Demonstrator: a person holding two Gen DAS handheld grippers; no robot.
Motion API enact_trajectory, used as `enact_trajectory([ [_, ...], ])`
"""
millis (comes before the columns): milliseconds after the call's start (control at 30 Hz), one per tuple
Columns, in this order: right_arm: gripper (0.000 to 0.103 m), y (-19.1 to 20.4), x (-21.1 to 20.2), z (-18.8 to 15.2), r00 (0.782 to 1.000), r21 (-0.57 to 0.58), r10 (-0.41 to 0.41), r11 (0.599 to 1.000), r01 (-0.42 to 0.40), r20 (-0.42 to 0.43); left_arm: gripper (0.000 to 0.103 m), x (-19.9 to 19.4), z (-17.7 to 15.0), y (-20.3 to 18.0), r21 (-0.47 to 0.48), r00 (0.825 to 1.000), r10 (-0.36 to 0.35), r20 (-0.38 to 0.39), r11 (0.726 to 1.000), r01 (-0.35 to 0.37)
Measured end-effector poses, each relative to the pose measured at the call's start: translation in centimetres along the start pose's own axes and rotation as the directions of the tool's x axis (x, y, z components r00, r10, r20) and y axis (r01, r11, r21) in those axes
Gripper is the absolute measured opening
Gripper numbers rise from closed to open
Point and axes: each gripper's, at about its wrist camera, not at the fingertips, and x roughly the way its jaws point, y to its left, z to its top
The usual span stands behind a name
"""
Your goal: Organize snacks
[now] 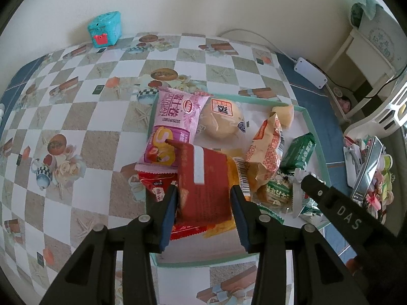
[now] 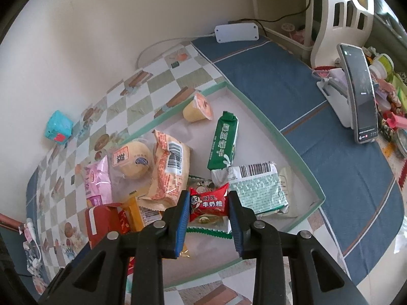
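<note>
Clamped in the left gripper (image 1: 203, 198), whose jaws press its two sides, a dark red packet (image 1: 203, 190) hangs over the tray (image 1: 319, 137). Right gripper (image 2: 208, 203) jaws pinch a small red candy packet (image 2: 209, 201) above the same tray, where a pink packet (image 1: 175, 124), round bun (image 1: 221, 122) and green packet (image 2: 223, 145) lie on the bench (image 1: 76, 101).

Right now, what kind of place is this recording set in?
Probably a home, at a table by a wall. The table's patterned checkered tablecloth, a phone on a stand and a white power strip suggest a lived-in room, not a lab.
</note>
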Motion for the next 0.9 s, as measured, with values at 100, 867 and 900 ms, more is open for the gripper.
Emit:
enact_trajectory([
  [100, 0.034, 0.1, 0.1, -0.1, 1.000, -0.004, -0.005, 1.000, 0.005, -0.005, 0.045, -0.1, 0.0, 0.3, -0.011, 1.000, -0.009, -0.003, 1.000, 0.009],
  [867, 0.091, 2.2, 1.7, -1.2, 0.999, -0.064, -0.009, 0.998, 0.006, -0.040, 0.087, -1.2, 0.8, 7.8, -0.154, 0.962, 0.274, -0.006, 0.950, -0.271],
  [900, 0.094, 2.4, 1.7, -1.3, 0.999, -0.070, -0.004, 0.998, 0.001, -0.039, 0.088, -1.2, 0.8, 8.1, -0.154, 0.958, 0.287, -0.004, 0.947, -0.284],
])
